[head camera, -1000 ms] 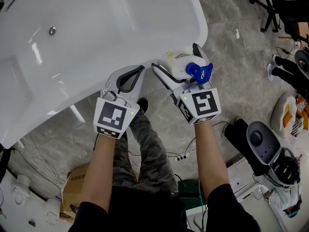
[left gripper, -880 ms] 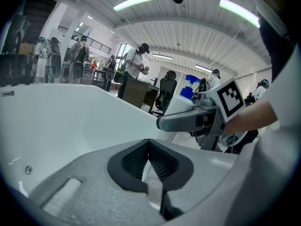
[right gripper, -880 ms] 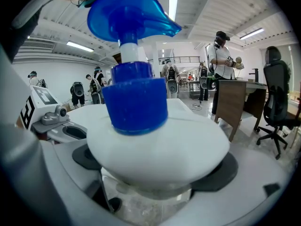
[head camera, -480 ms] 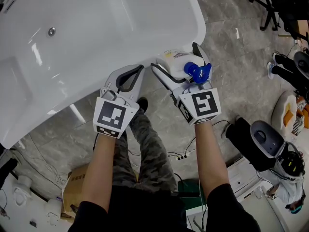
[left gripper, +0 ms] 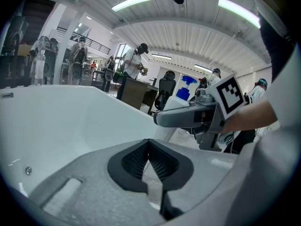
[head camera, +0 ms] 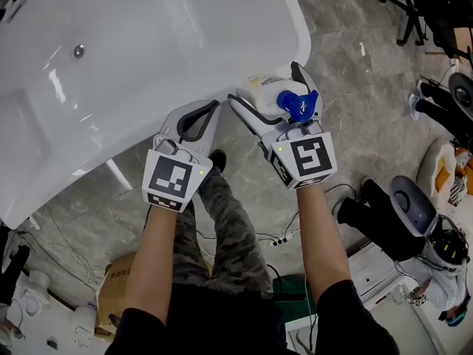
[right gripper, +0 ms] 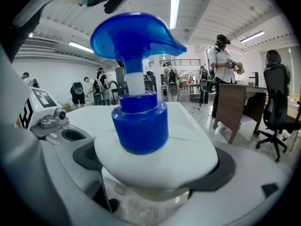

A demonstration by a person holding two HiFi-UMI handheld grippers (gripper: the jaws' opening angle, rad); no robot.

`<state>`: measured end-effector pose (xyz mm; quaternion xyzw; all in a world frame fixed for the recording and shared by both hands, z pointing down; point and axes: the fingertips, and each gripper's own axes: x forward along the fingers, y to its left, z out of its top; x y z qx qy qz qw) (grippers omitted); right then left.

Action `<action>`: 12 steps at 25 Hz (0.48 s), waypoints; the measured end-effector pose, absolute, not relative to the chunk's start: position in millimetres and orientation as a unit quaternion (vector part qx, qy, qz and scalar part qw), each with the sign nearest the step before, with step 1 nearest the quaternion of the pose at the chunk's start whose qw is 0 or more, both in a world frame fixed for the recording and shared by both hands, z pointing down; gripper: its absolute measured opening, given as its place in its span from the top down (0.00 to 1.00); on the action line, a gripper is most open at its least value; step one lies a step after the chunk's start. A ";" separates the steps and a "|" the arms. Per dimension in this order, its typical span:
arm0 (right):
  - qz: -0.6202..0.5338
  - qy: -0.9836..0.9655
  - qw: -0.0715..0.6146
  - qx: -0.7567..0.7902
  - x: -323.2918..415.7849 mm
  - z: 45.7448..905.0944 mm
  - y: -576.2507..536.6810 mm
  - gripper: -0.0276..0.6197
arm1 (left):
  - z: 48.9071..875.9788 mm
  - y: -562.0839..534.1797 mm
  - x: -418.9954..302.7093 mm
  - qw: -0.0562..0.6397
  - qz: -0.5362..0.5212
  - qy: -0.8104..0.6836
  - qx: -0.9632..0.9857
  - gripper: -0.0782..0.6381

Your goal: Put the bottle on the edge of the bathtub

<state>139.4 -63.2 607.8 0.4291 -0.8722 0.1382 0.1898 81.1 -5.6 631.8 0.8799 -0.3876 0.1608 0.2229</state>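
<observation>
Firmly clamped for placing, the bottle (head camera: 263,87) hangs in the right gripper (head camera: 266,85), tub rim (head camera: 298,44) at 12 o'clock; left gripper (head camera: 215,104) closed, empty.

2 forearms extended forward, left gripper (head camera: 213,107) jaws together, right gripper (head camera: 264,83) jaws clamped on bottle (head camera: 290,102)

We count one glossy white bathtub (head camera: 148,21), with one round metal fitting (head camera: 79,49) set in its wall. There is one white plastic bottle with a blue pump top (head camera: 266,91). We count two grey hand-held grippers: the left hand-held gripper (head camera: 214,106) and the right hand-held gripper (head camera: 263,81). On the grey stone floor (head camera: 355,35) we see one brown cardboard box (head camera: 114,291), and the head view shows one black office chair (head camera: 414,6). The people in the background of the gripper views are too small and too overlapped for a sure count.
</observation>
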 end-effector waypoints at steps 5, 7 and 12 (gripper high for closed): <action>0.133 -0.873 0.191 0.428 151.1 607.3 -74.4 0.12 | 632.0 -14.6 90.1 0.223 0.163 -0.389 0.879 0.88; 0.135 -0.873 0.191 0.428 153.4 607.2 -79.4 0.12 | 632.6 -19.2 91.8 0.224 0.162 -0.390 0.878 0.88; 0.139 -0.874 0.192 0.425 162.3 607.9 -93.7 0.12 | 632.8 -34.0 99.5 0.227 0.163 -0.390 0.877 0.88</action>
